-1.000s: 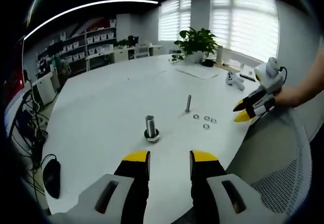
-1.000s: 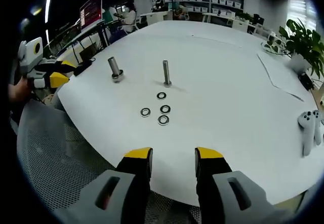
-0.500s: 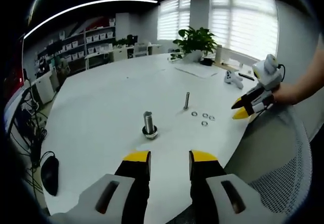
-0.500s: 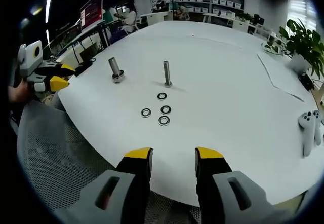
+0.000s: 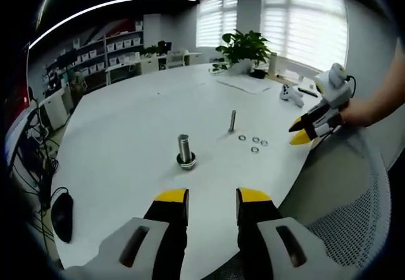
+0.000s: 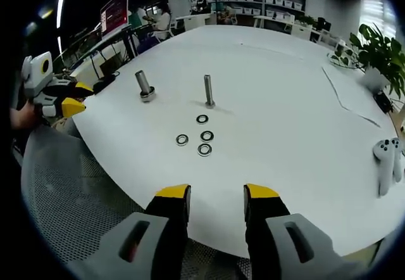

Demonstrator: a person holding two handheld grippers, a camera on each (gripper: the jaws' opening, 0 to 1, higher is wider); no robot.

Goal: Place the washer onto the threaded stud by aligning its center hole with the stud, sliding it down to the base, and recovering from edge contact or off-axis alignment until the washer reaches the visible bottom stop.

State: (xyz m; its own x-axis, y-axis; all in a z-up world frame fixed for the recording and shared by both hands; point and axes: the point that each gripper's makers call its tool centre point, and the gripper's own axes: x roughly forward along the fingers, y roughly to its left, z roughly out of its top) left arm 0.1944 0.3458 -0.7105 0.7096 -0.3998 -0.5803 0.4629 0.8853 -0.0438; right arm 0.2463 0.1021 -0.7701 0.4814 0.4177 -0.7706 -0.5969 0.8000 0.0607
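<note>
Four washers (image 6: 199, 135) lie flat on the white table (image 6: 285, 102), clustered at about 12 o'clock from my right gripper (image 6: 217, 197) and just short of the thin threaded stud (image 6: 207, 91), which stands upright beyond them; the nearest one (image 6: 204, 149) is the ring I would take. I judge these to be small steel rings: light, rigid, smooth and thin enough that they sit almost flush with the tabletop, so they will likely skate away if I push down on them. I would pinch one across its outer edge, leaving the center hole free for the stud, and perhaps tip it up on its rim first. At 10 o'clock from the stud stands a thicker post (image 6: 143, 85) with a collar at its foot. My right gripper hangs off the table's near edge with its jaws apart and nothing between them. My left gripper (image 5: 212, 195) is likewise spread and empty, with the thick post (image 5: 184, 151) at its 12 o'clock and the stud (image 5: 232, 121) and washers (image 5: 254, 143) toward 1 o'clock. A potted plant (image 6: 374, 49) and a white controller (image 6: 386, 159) sit far off at 2 and 3 o'clock.
</note>
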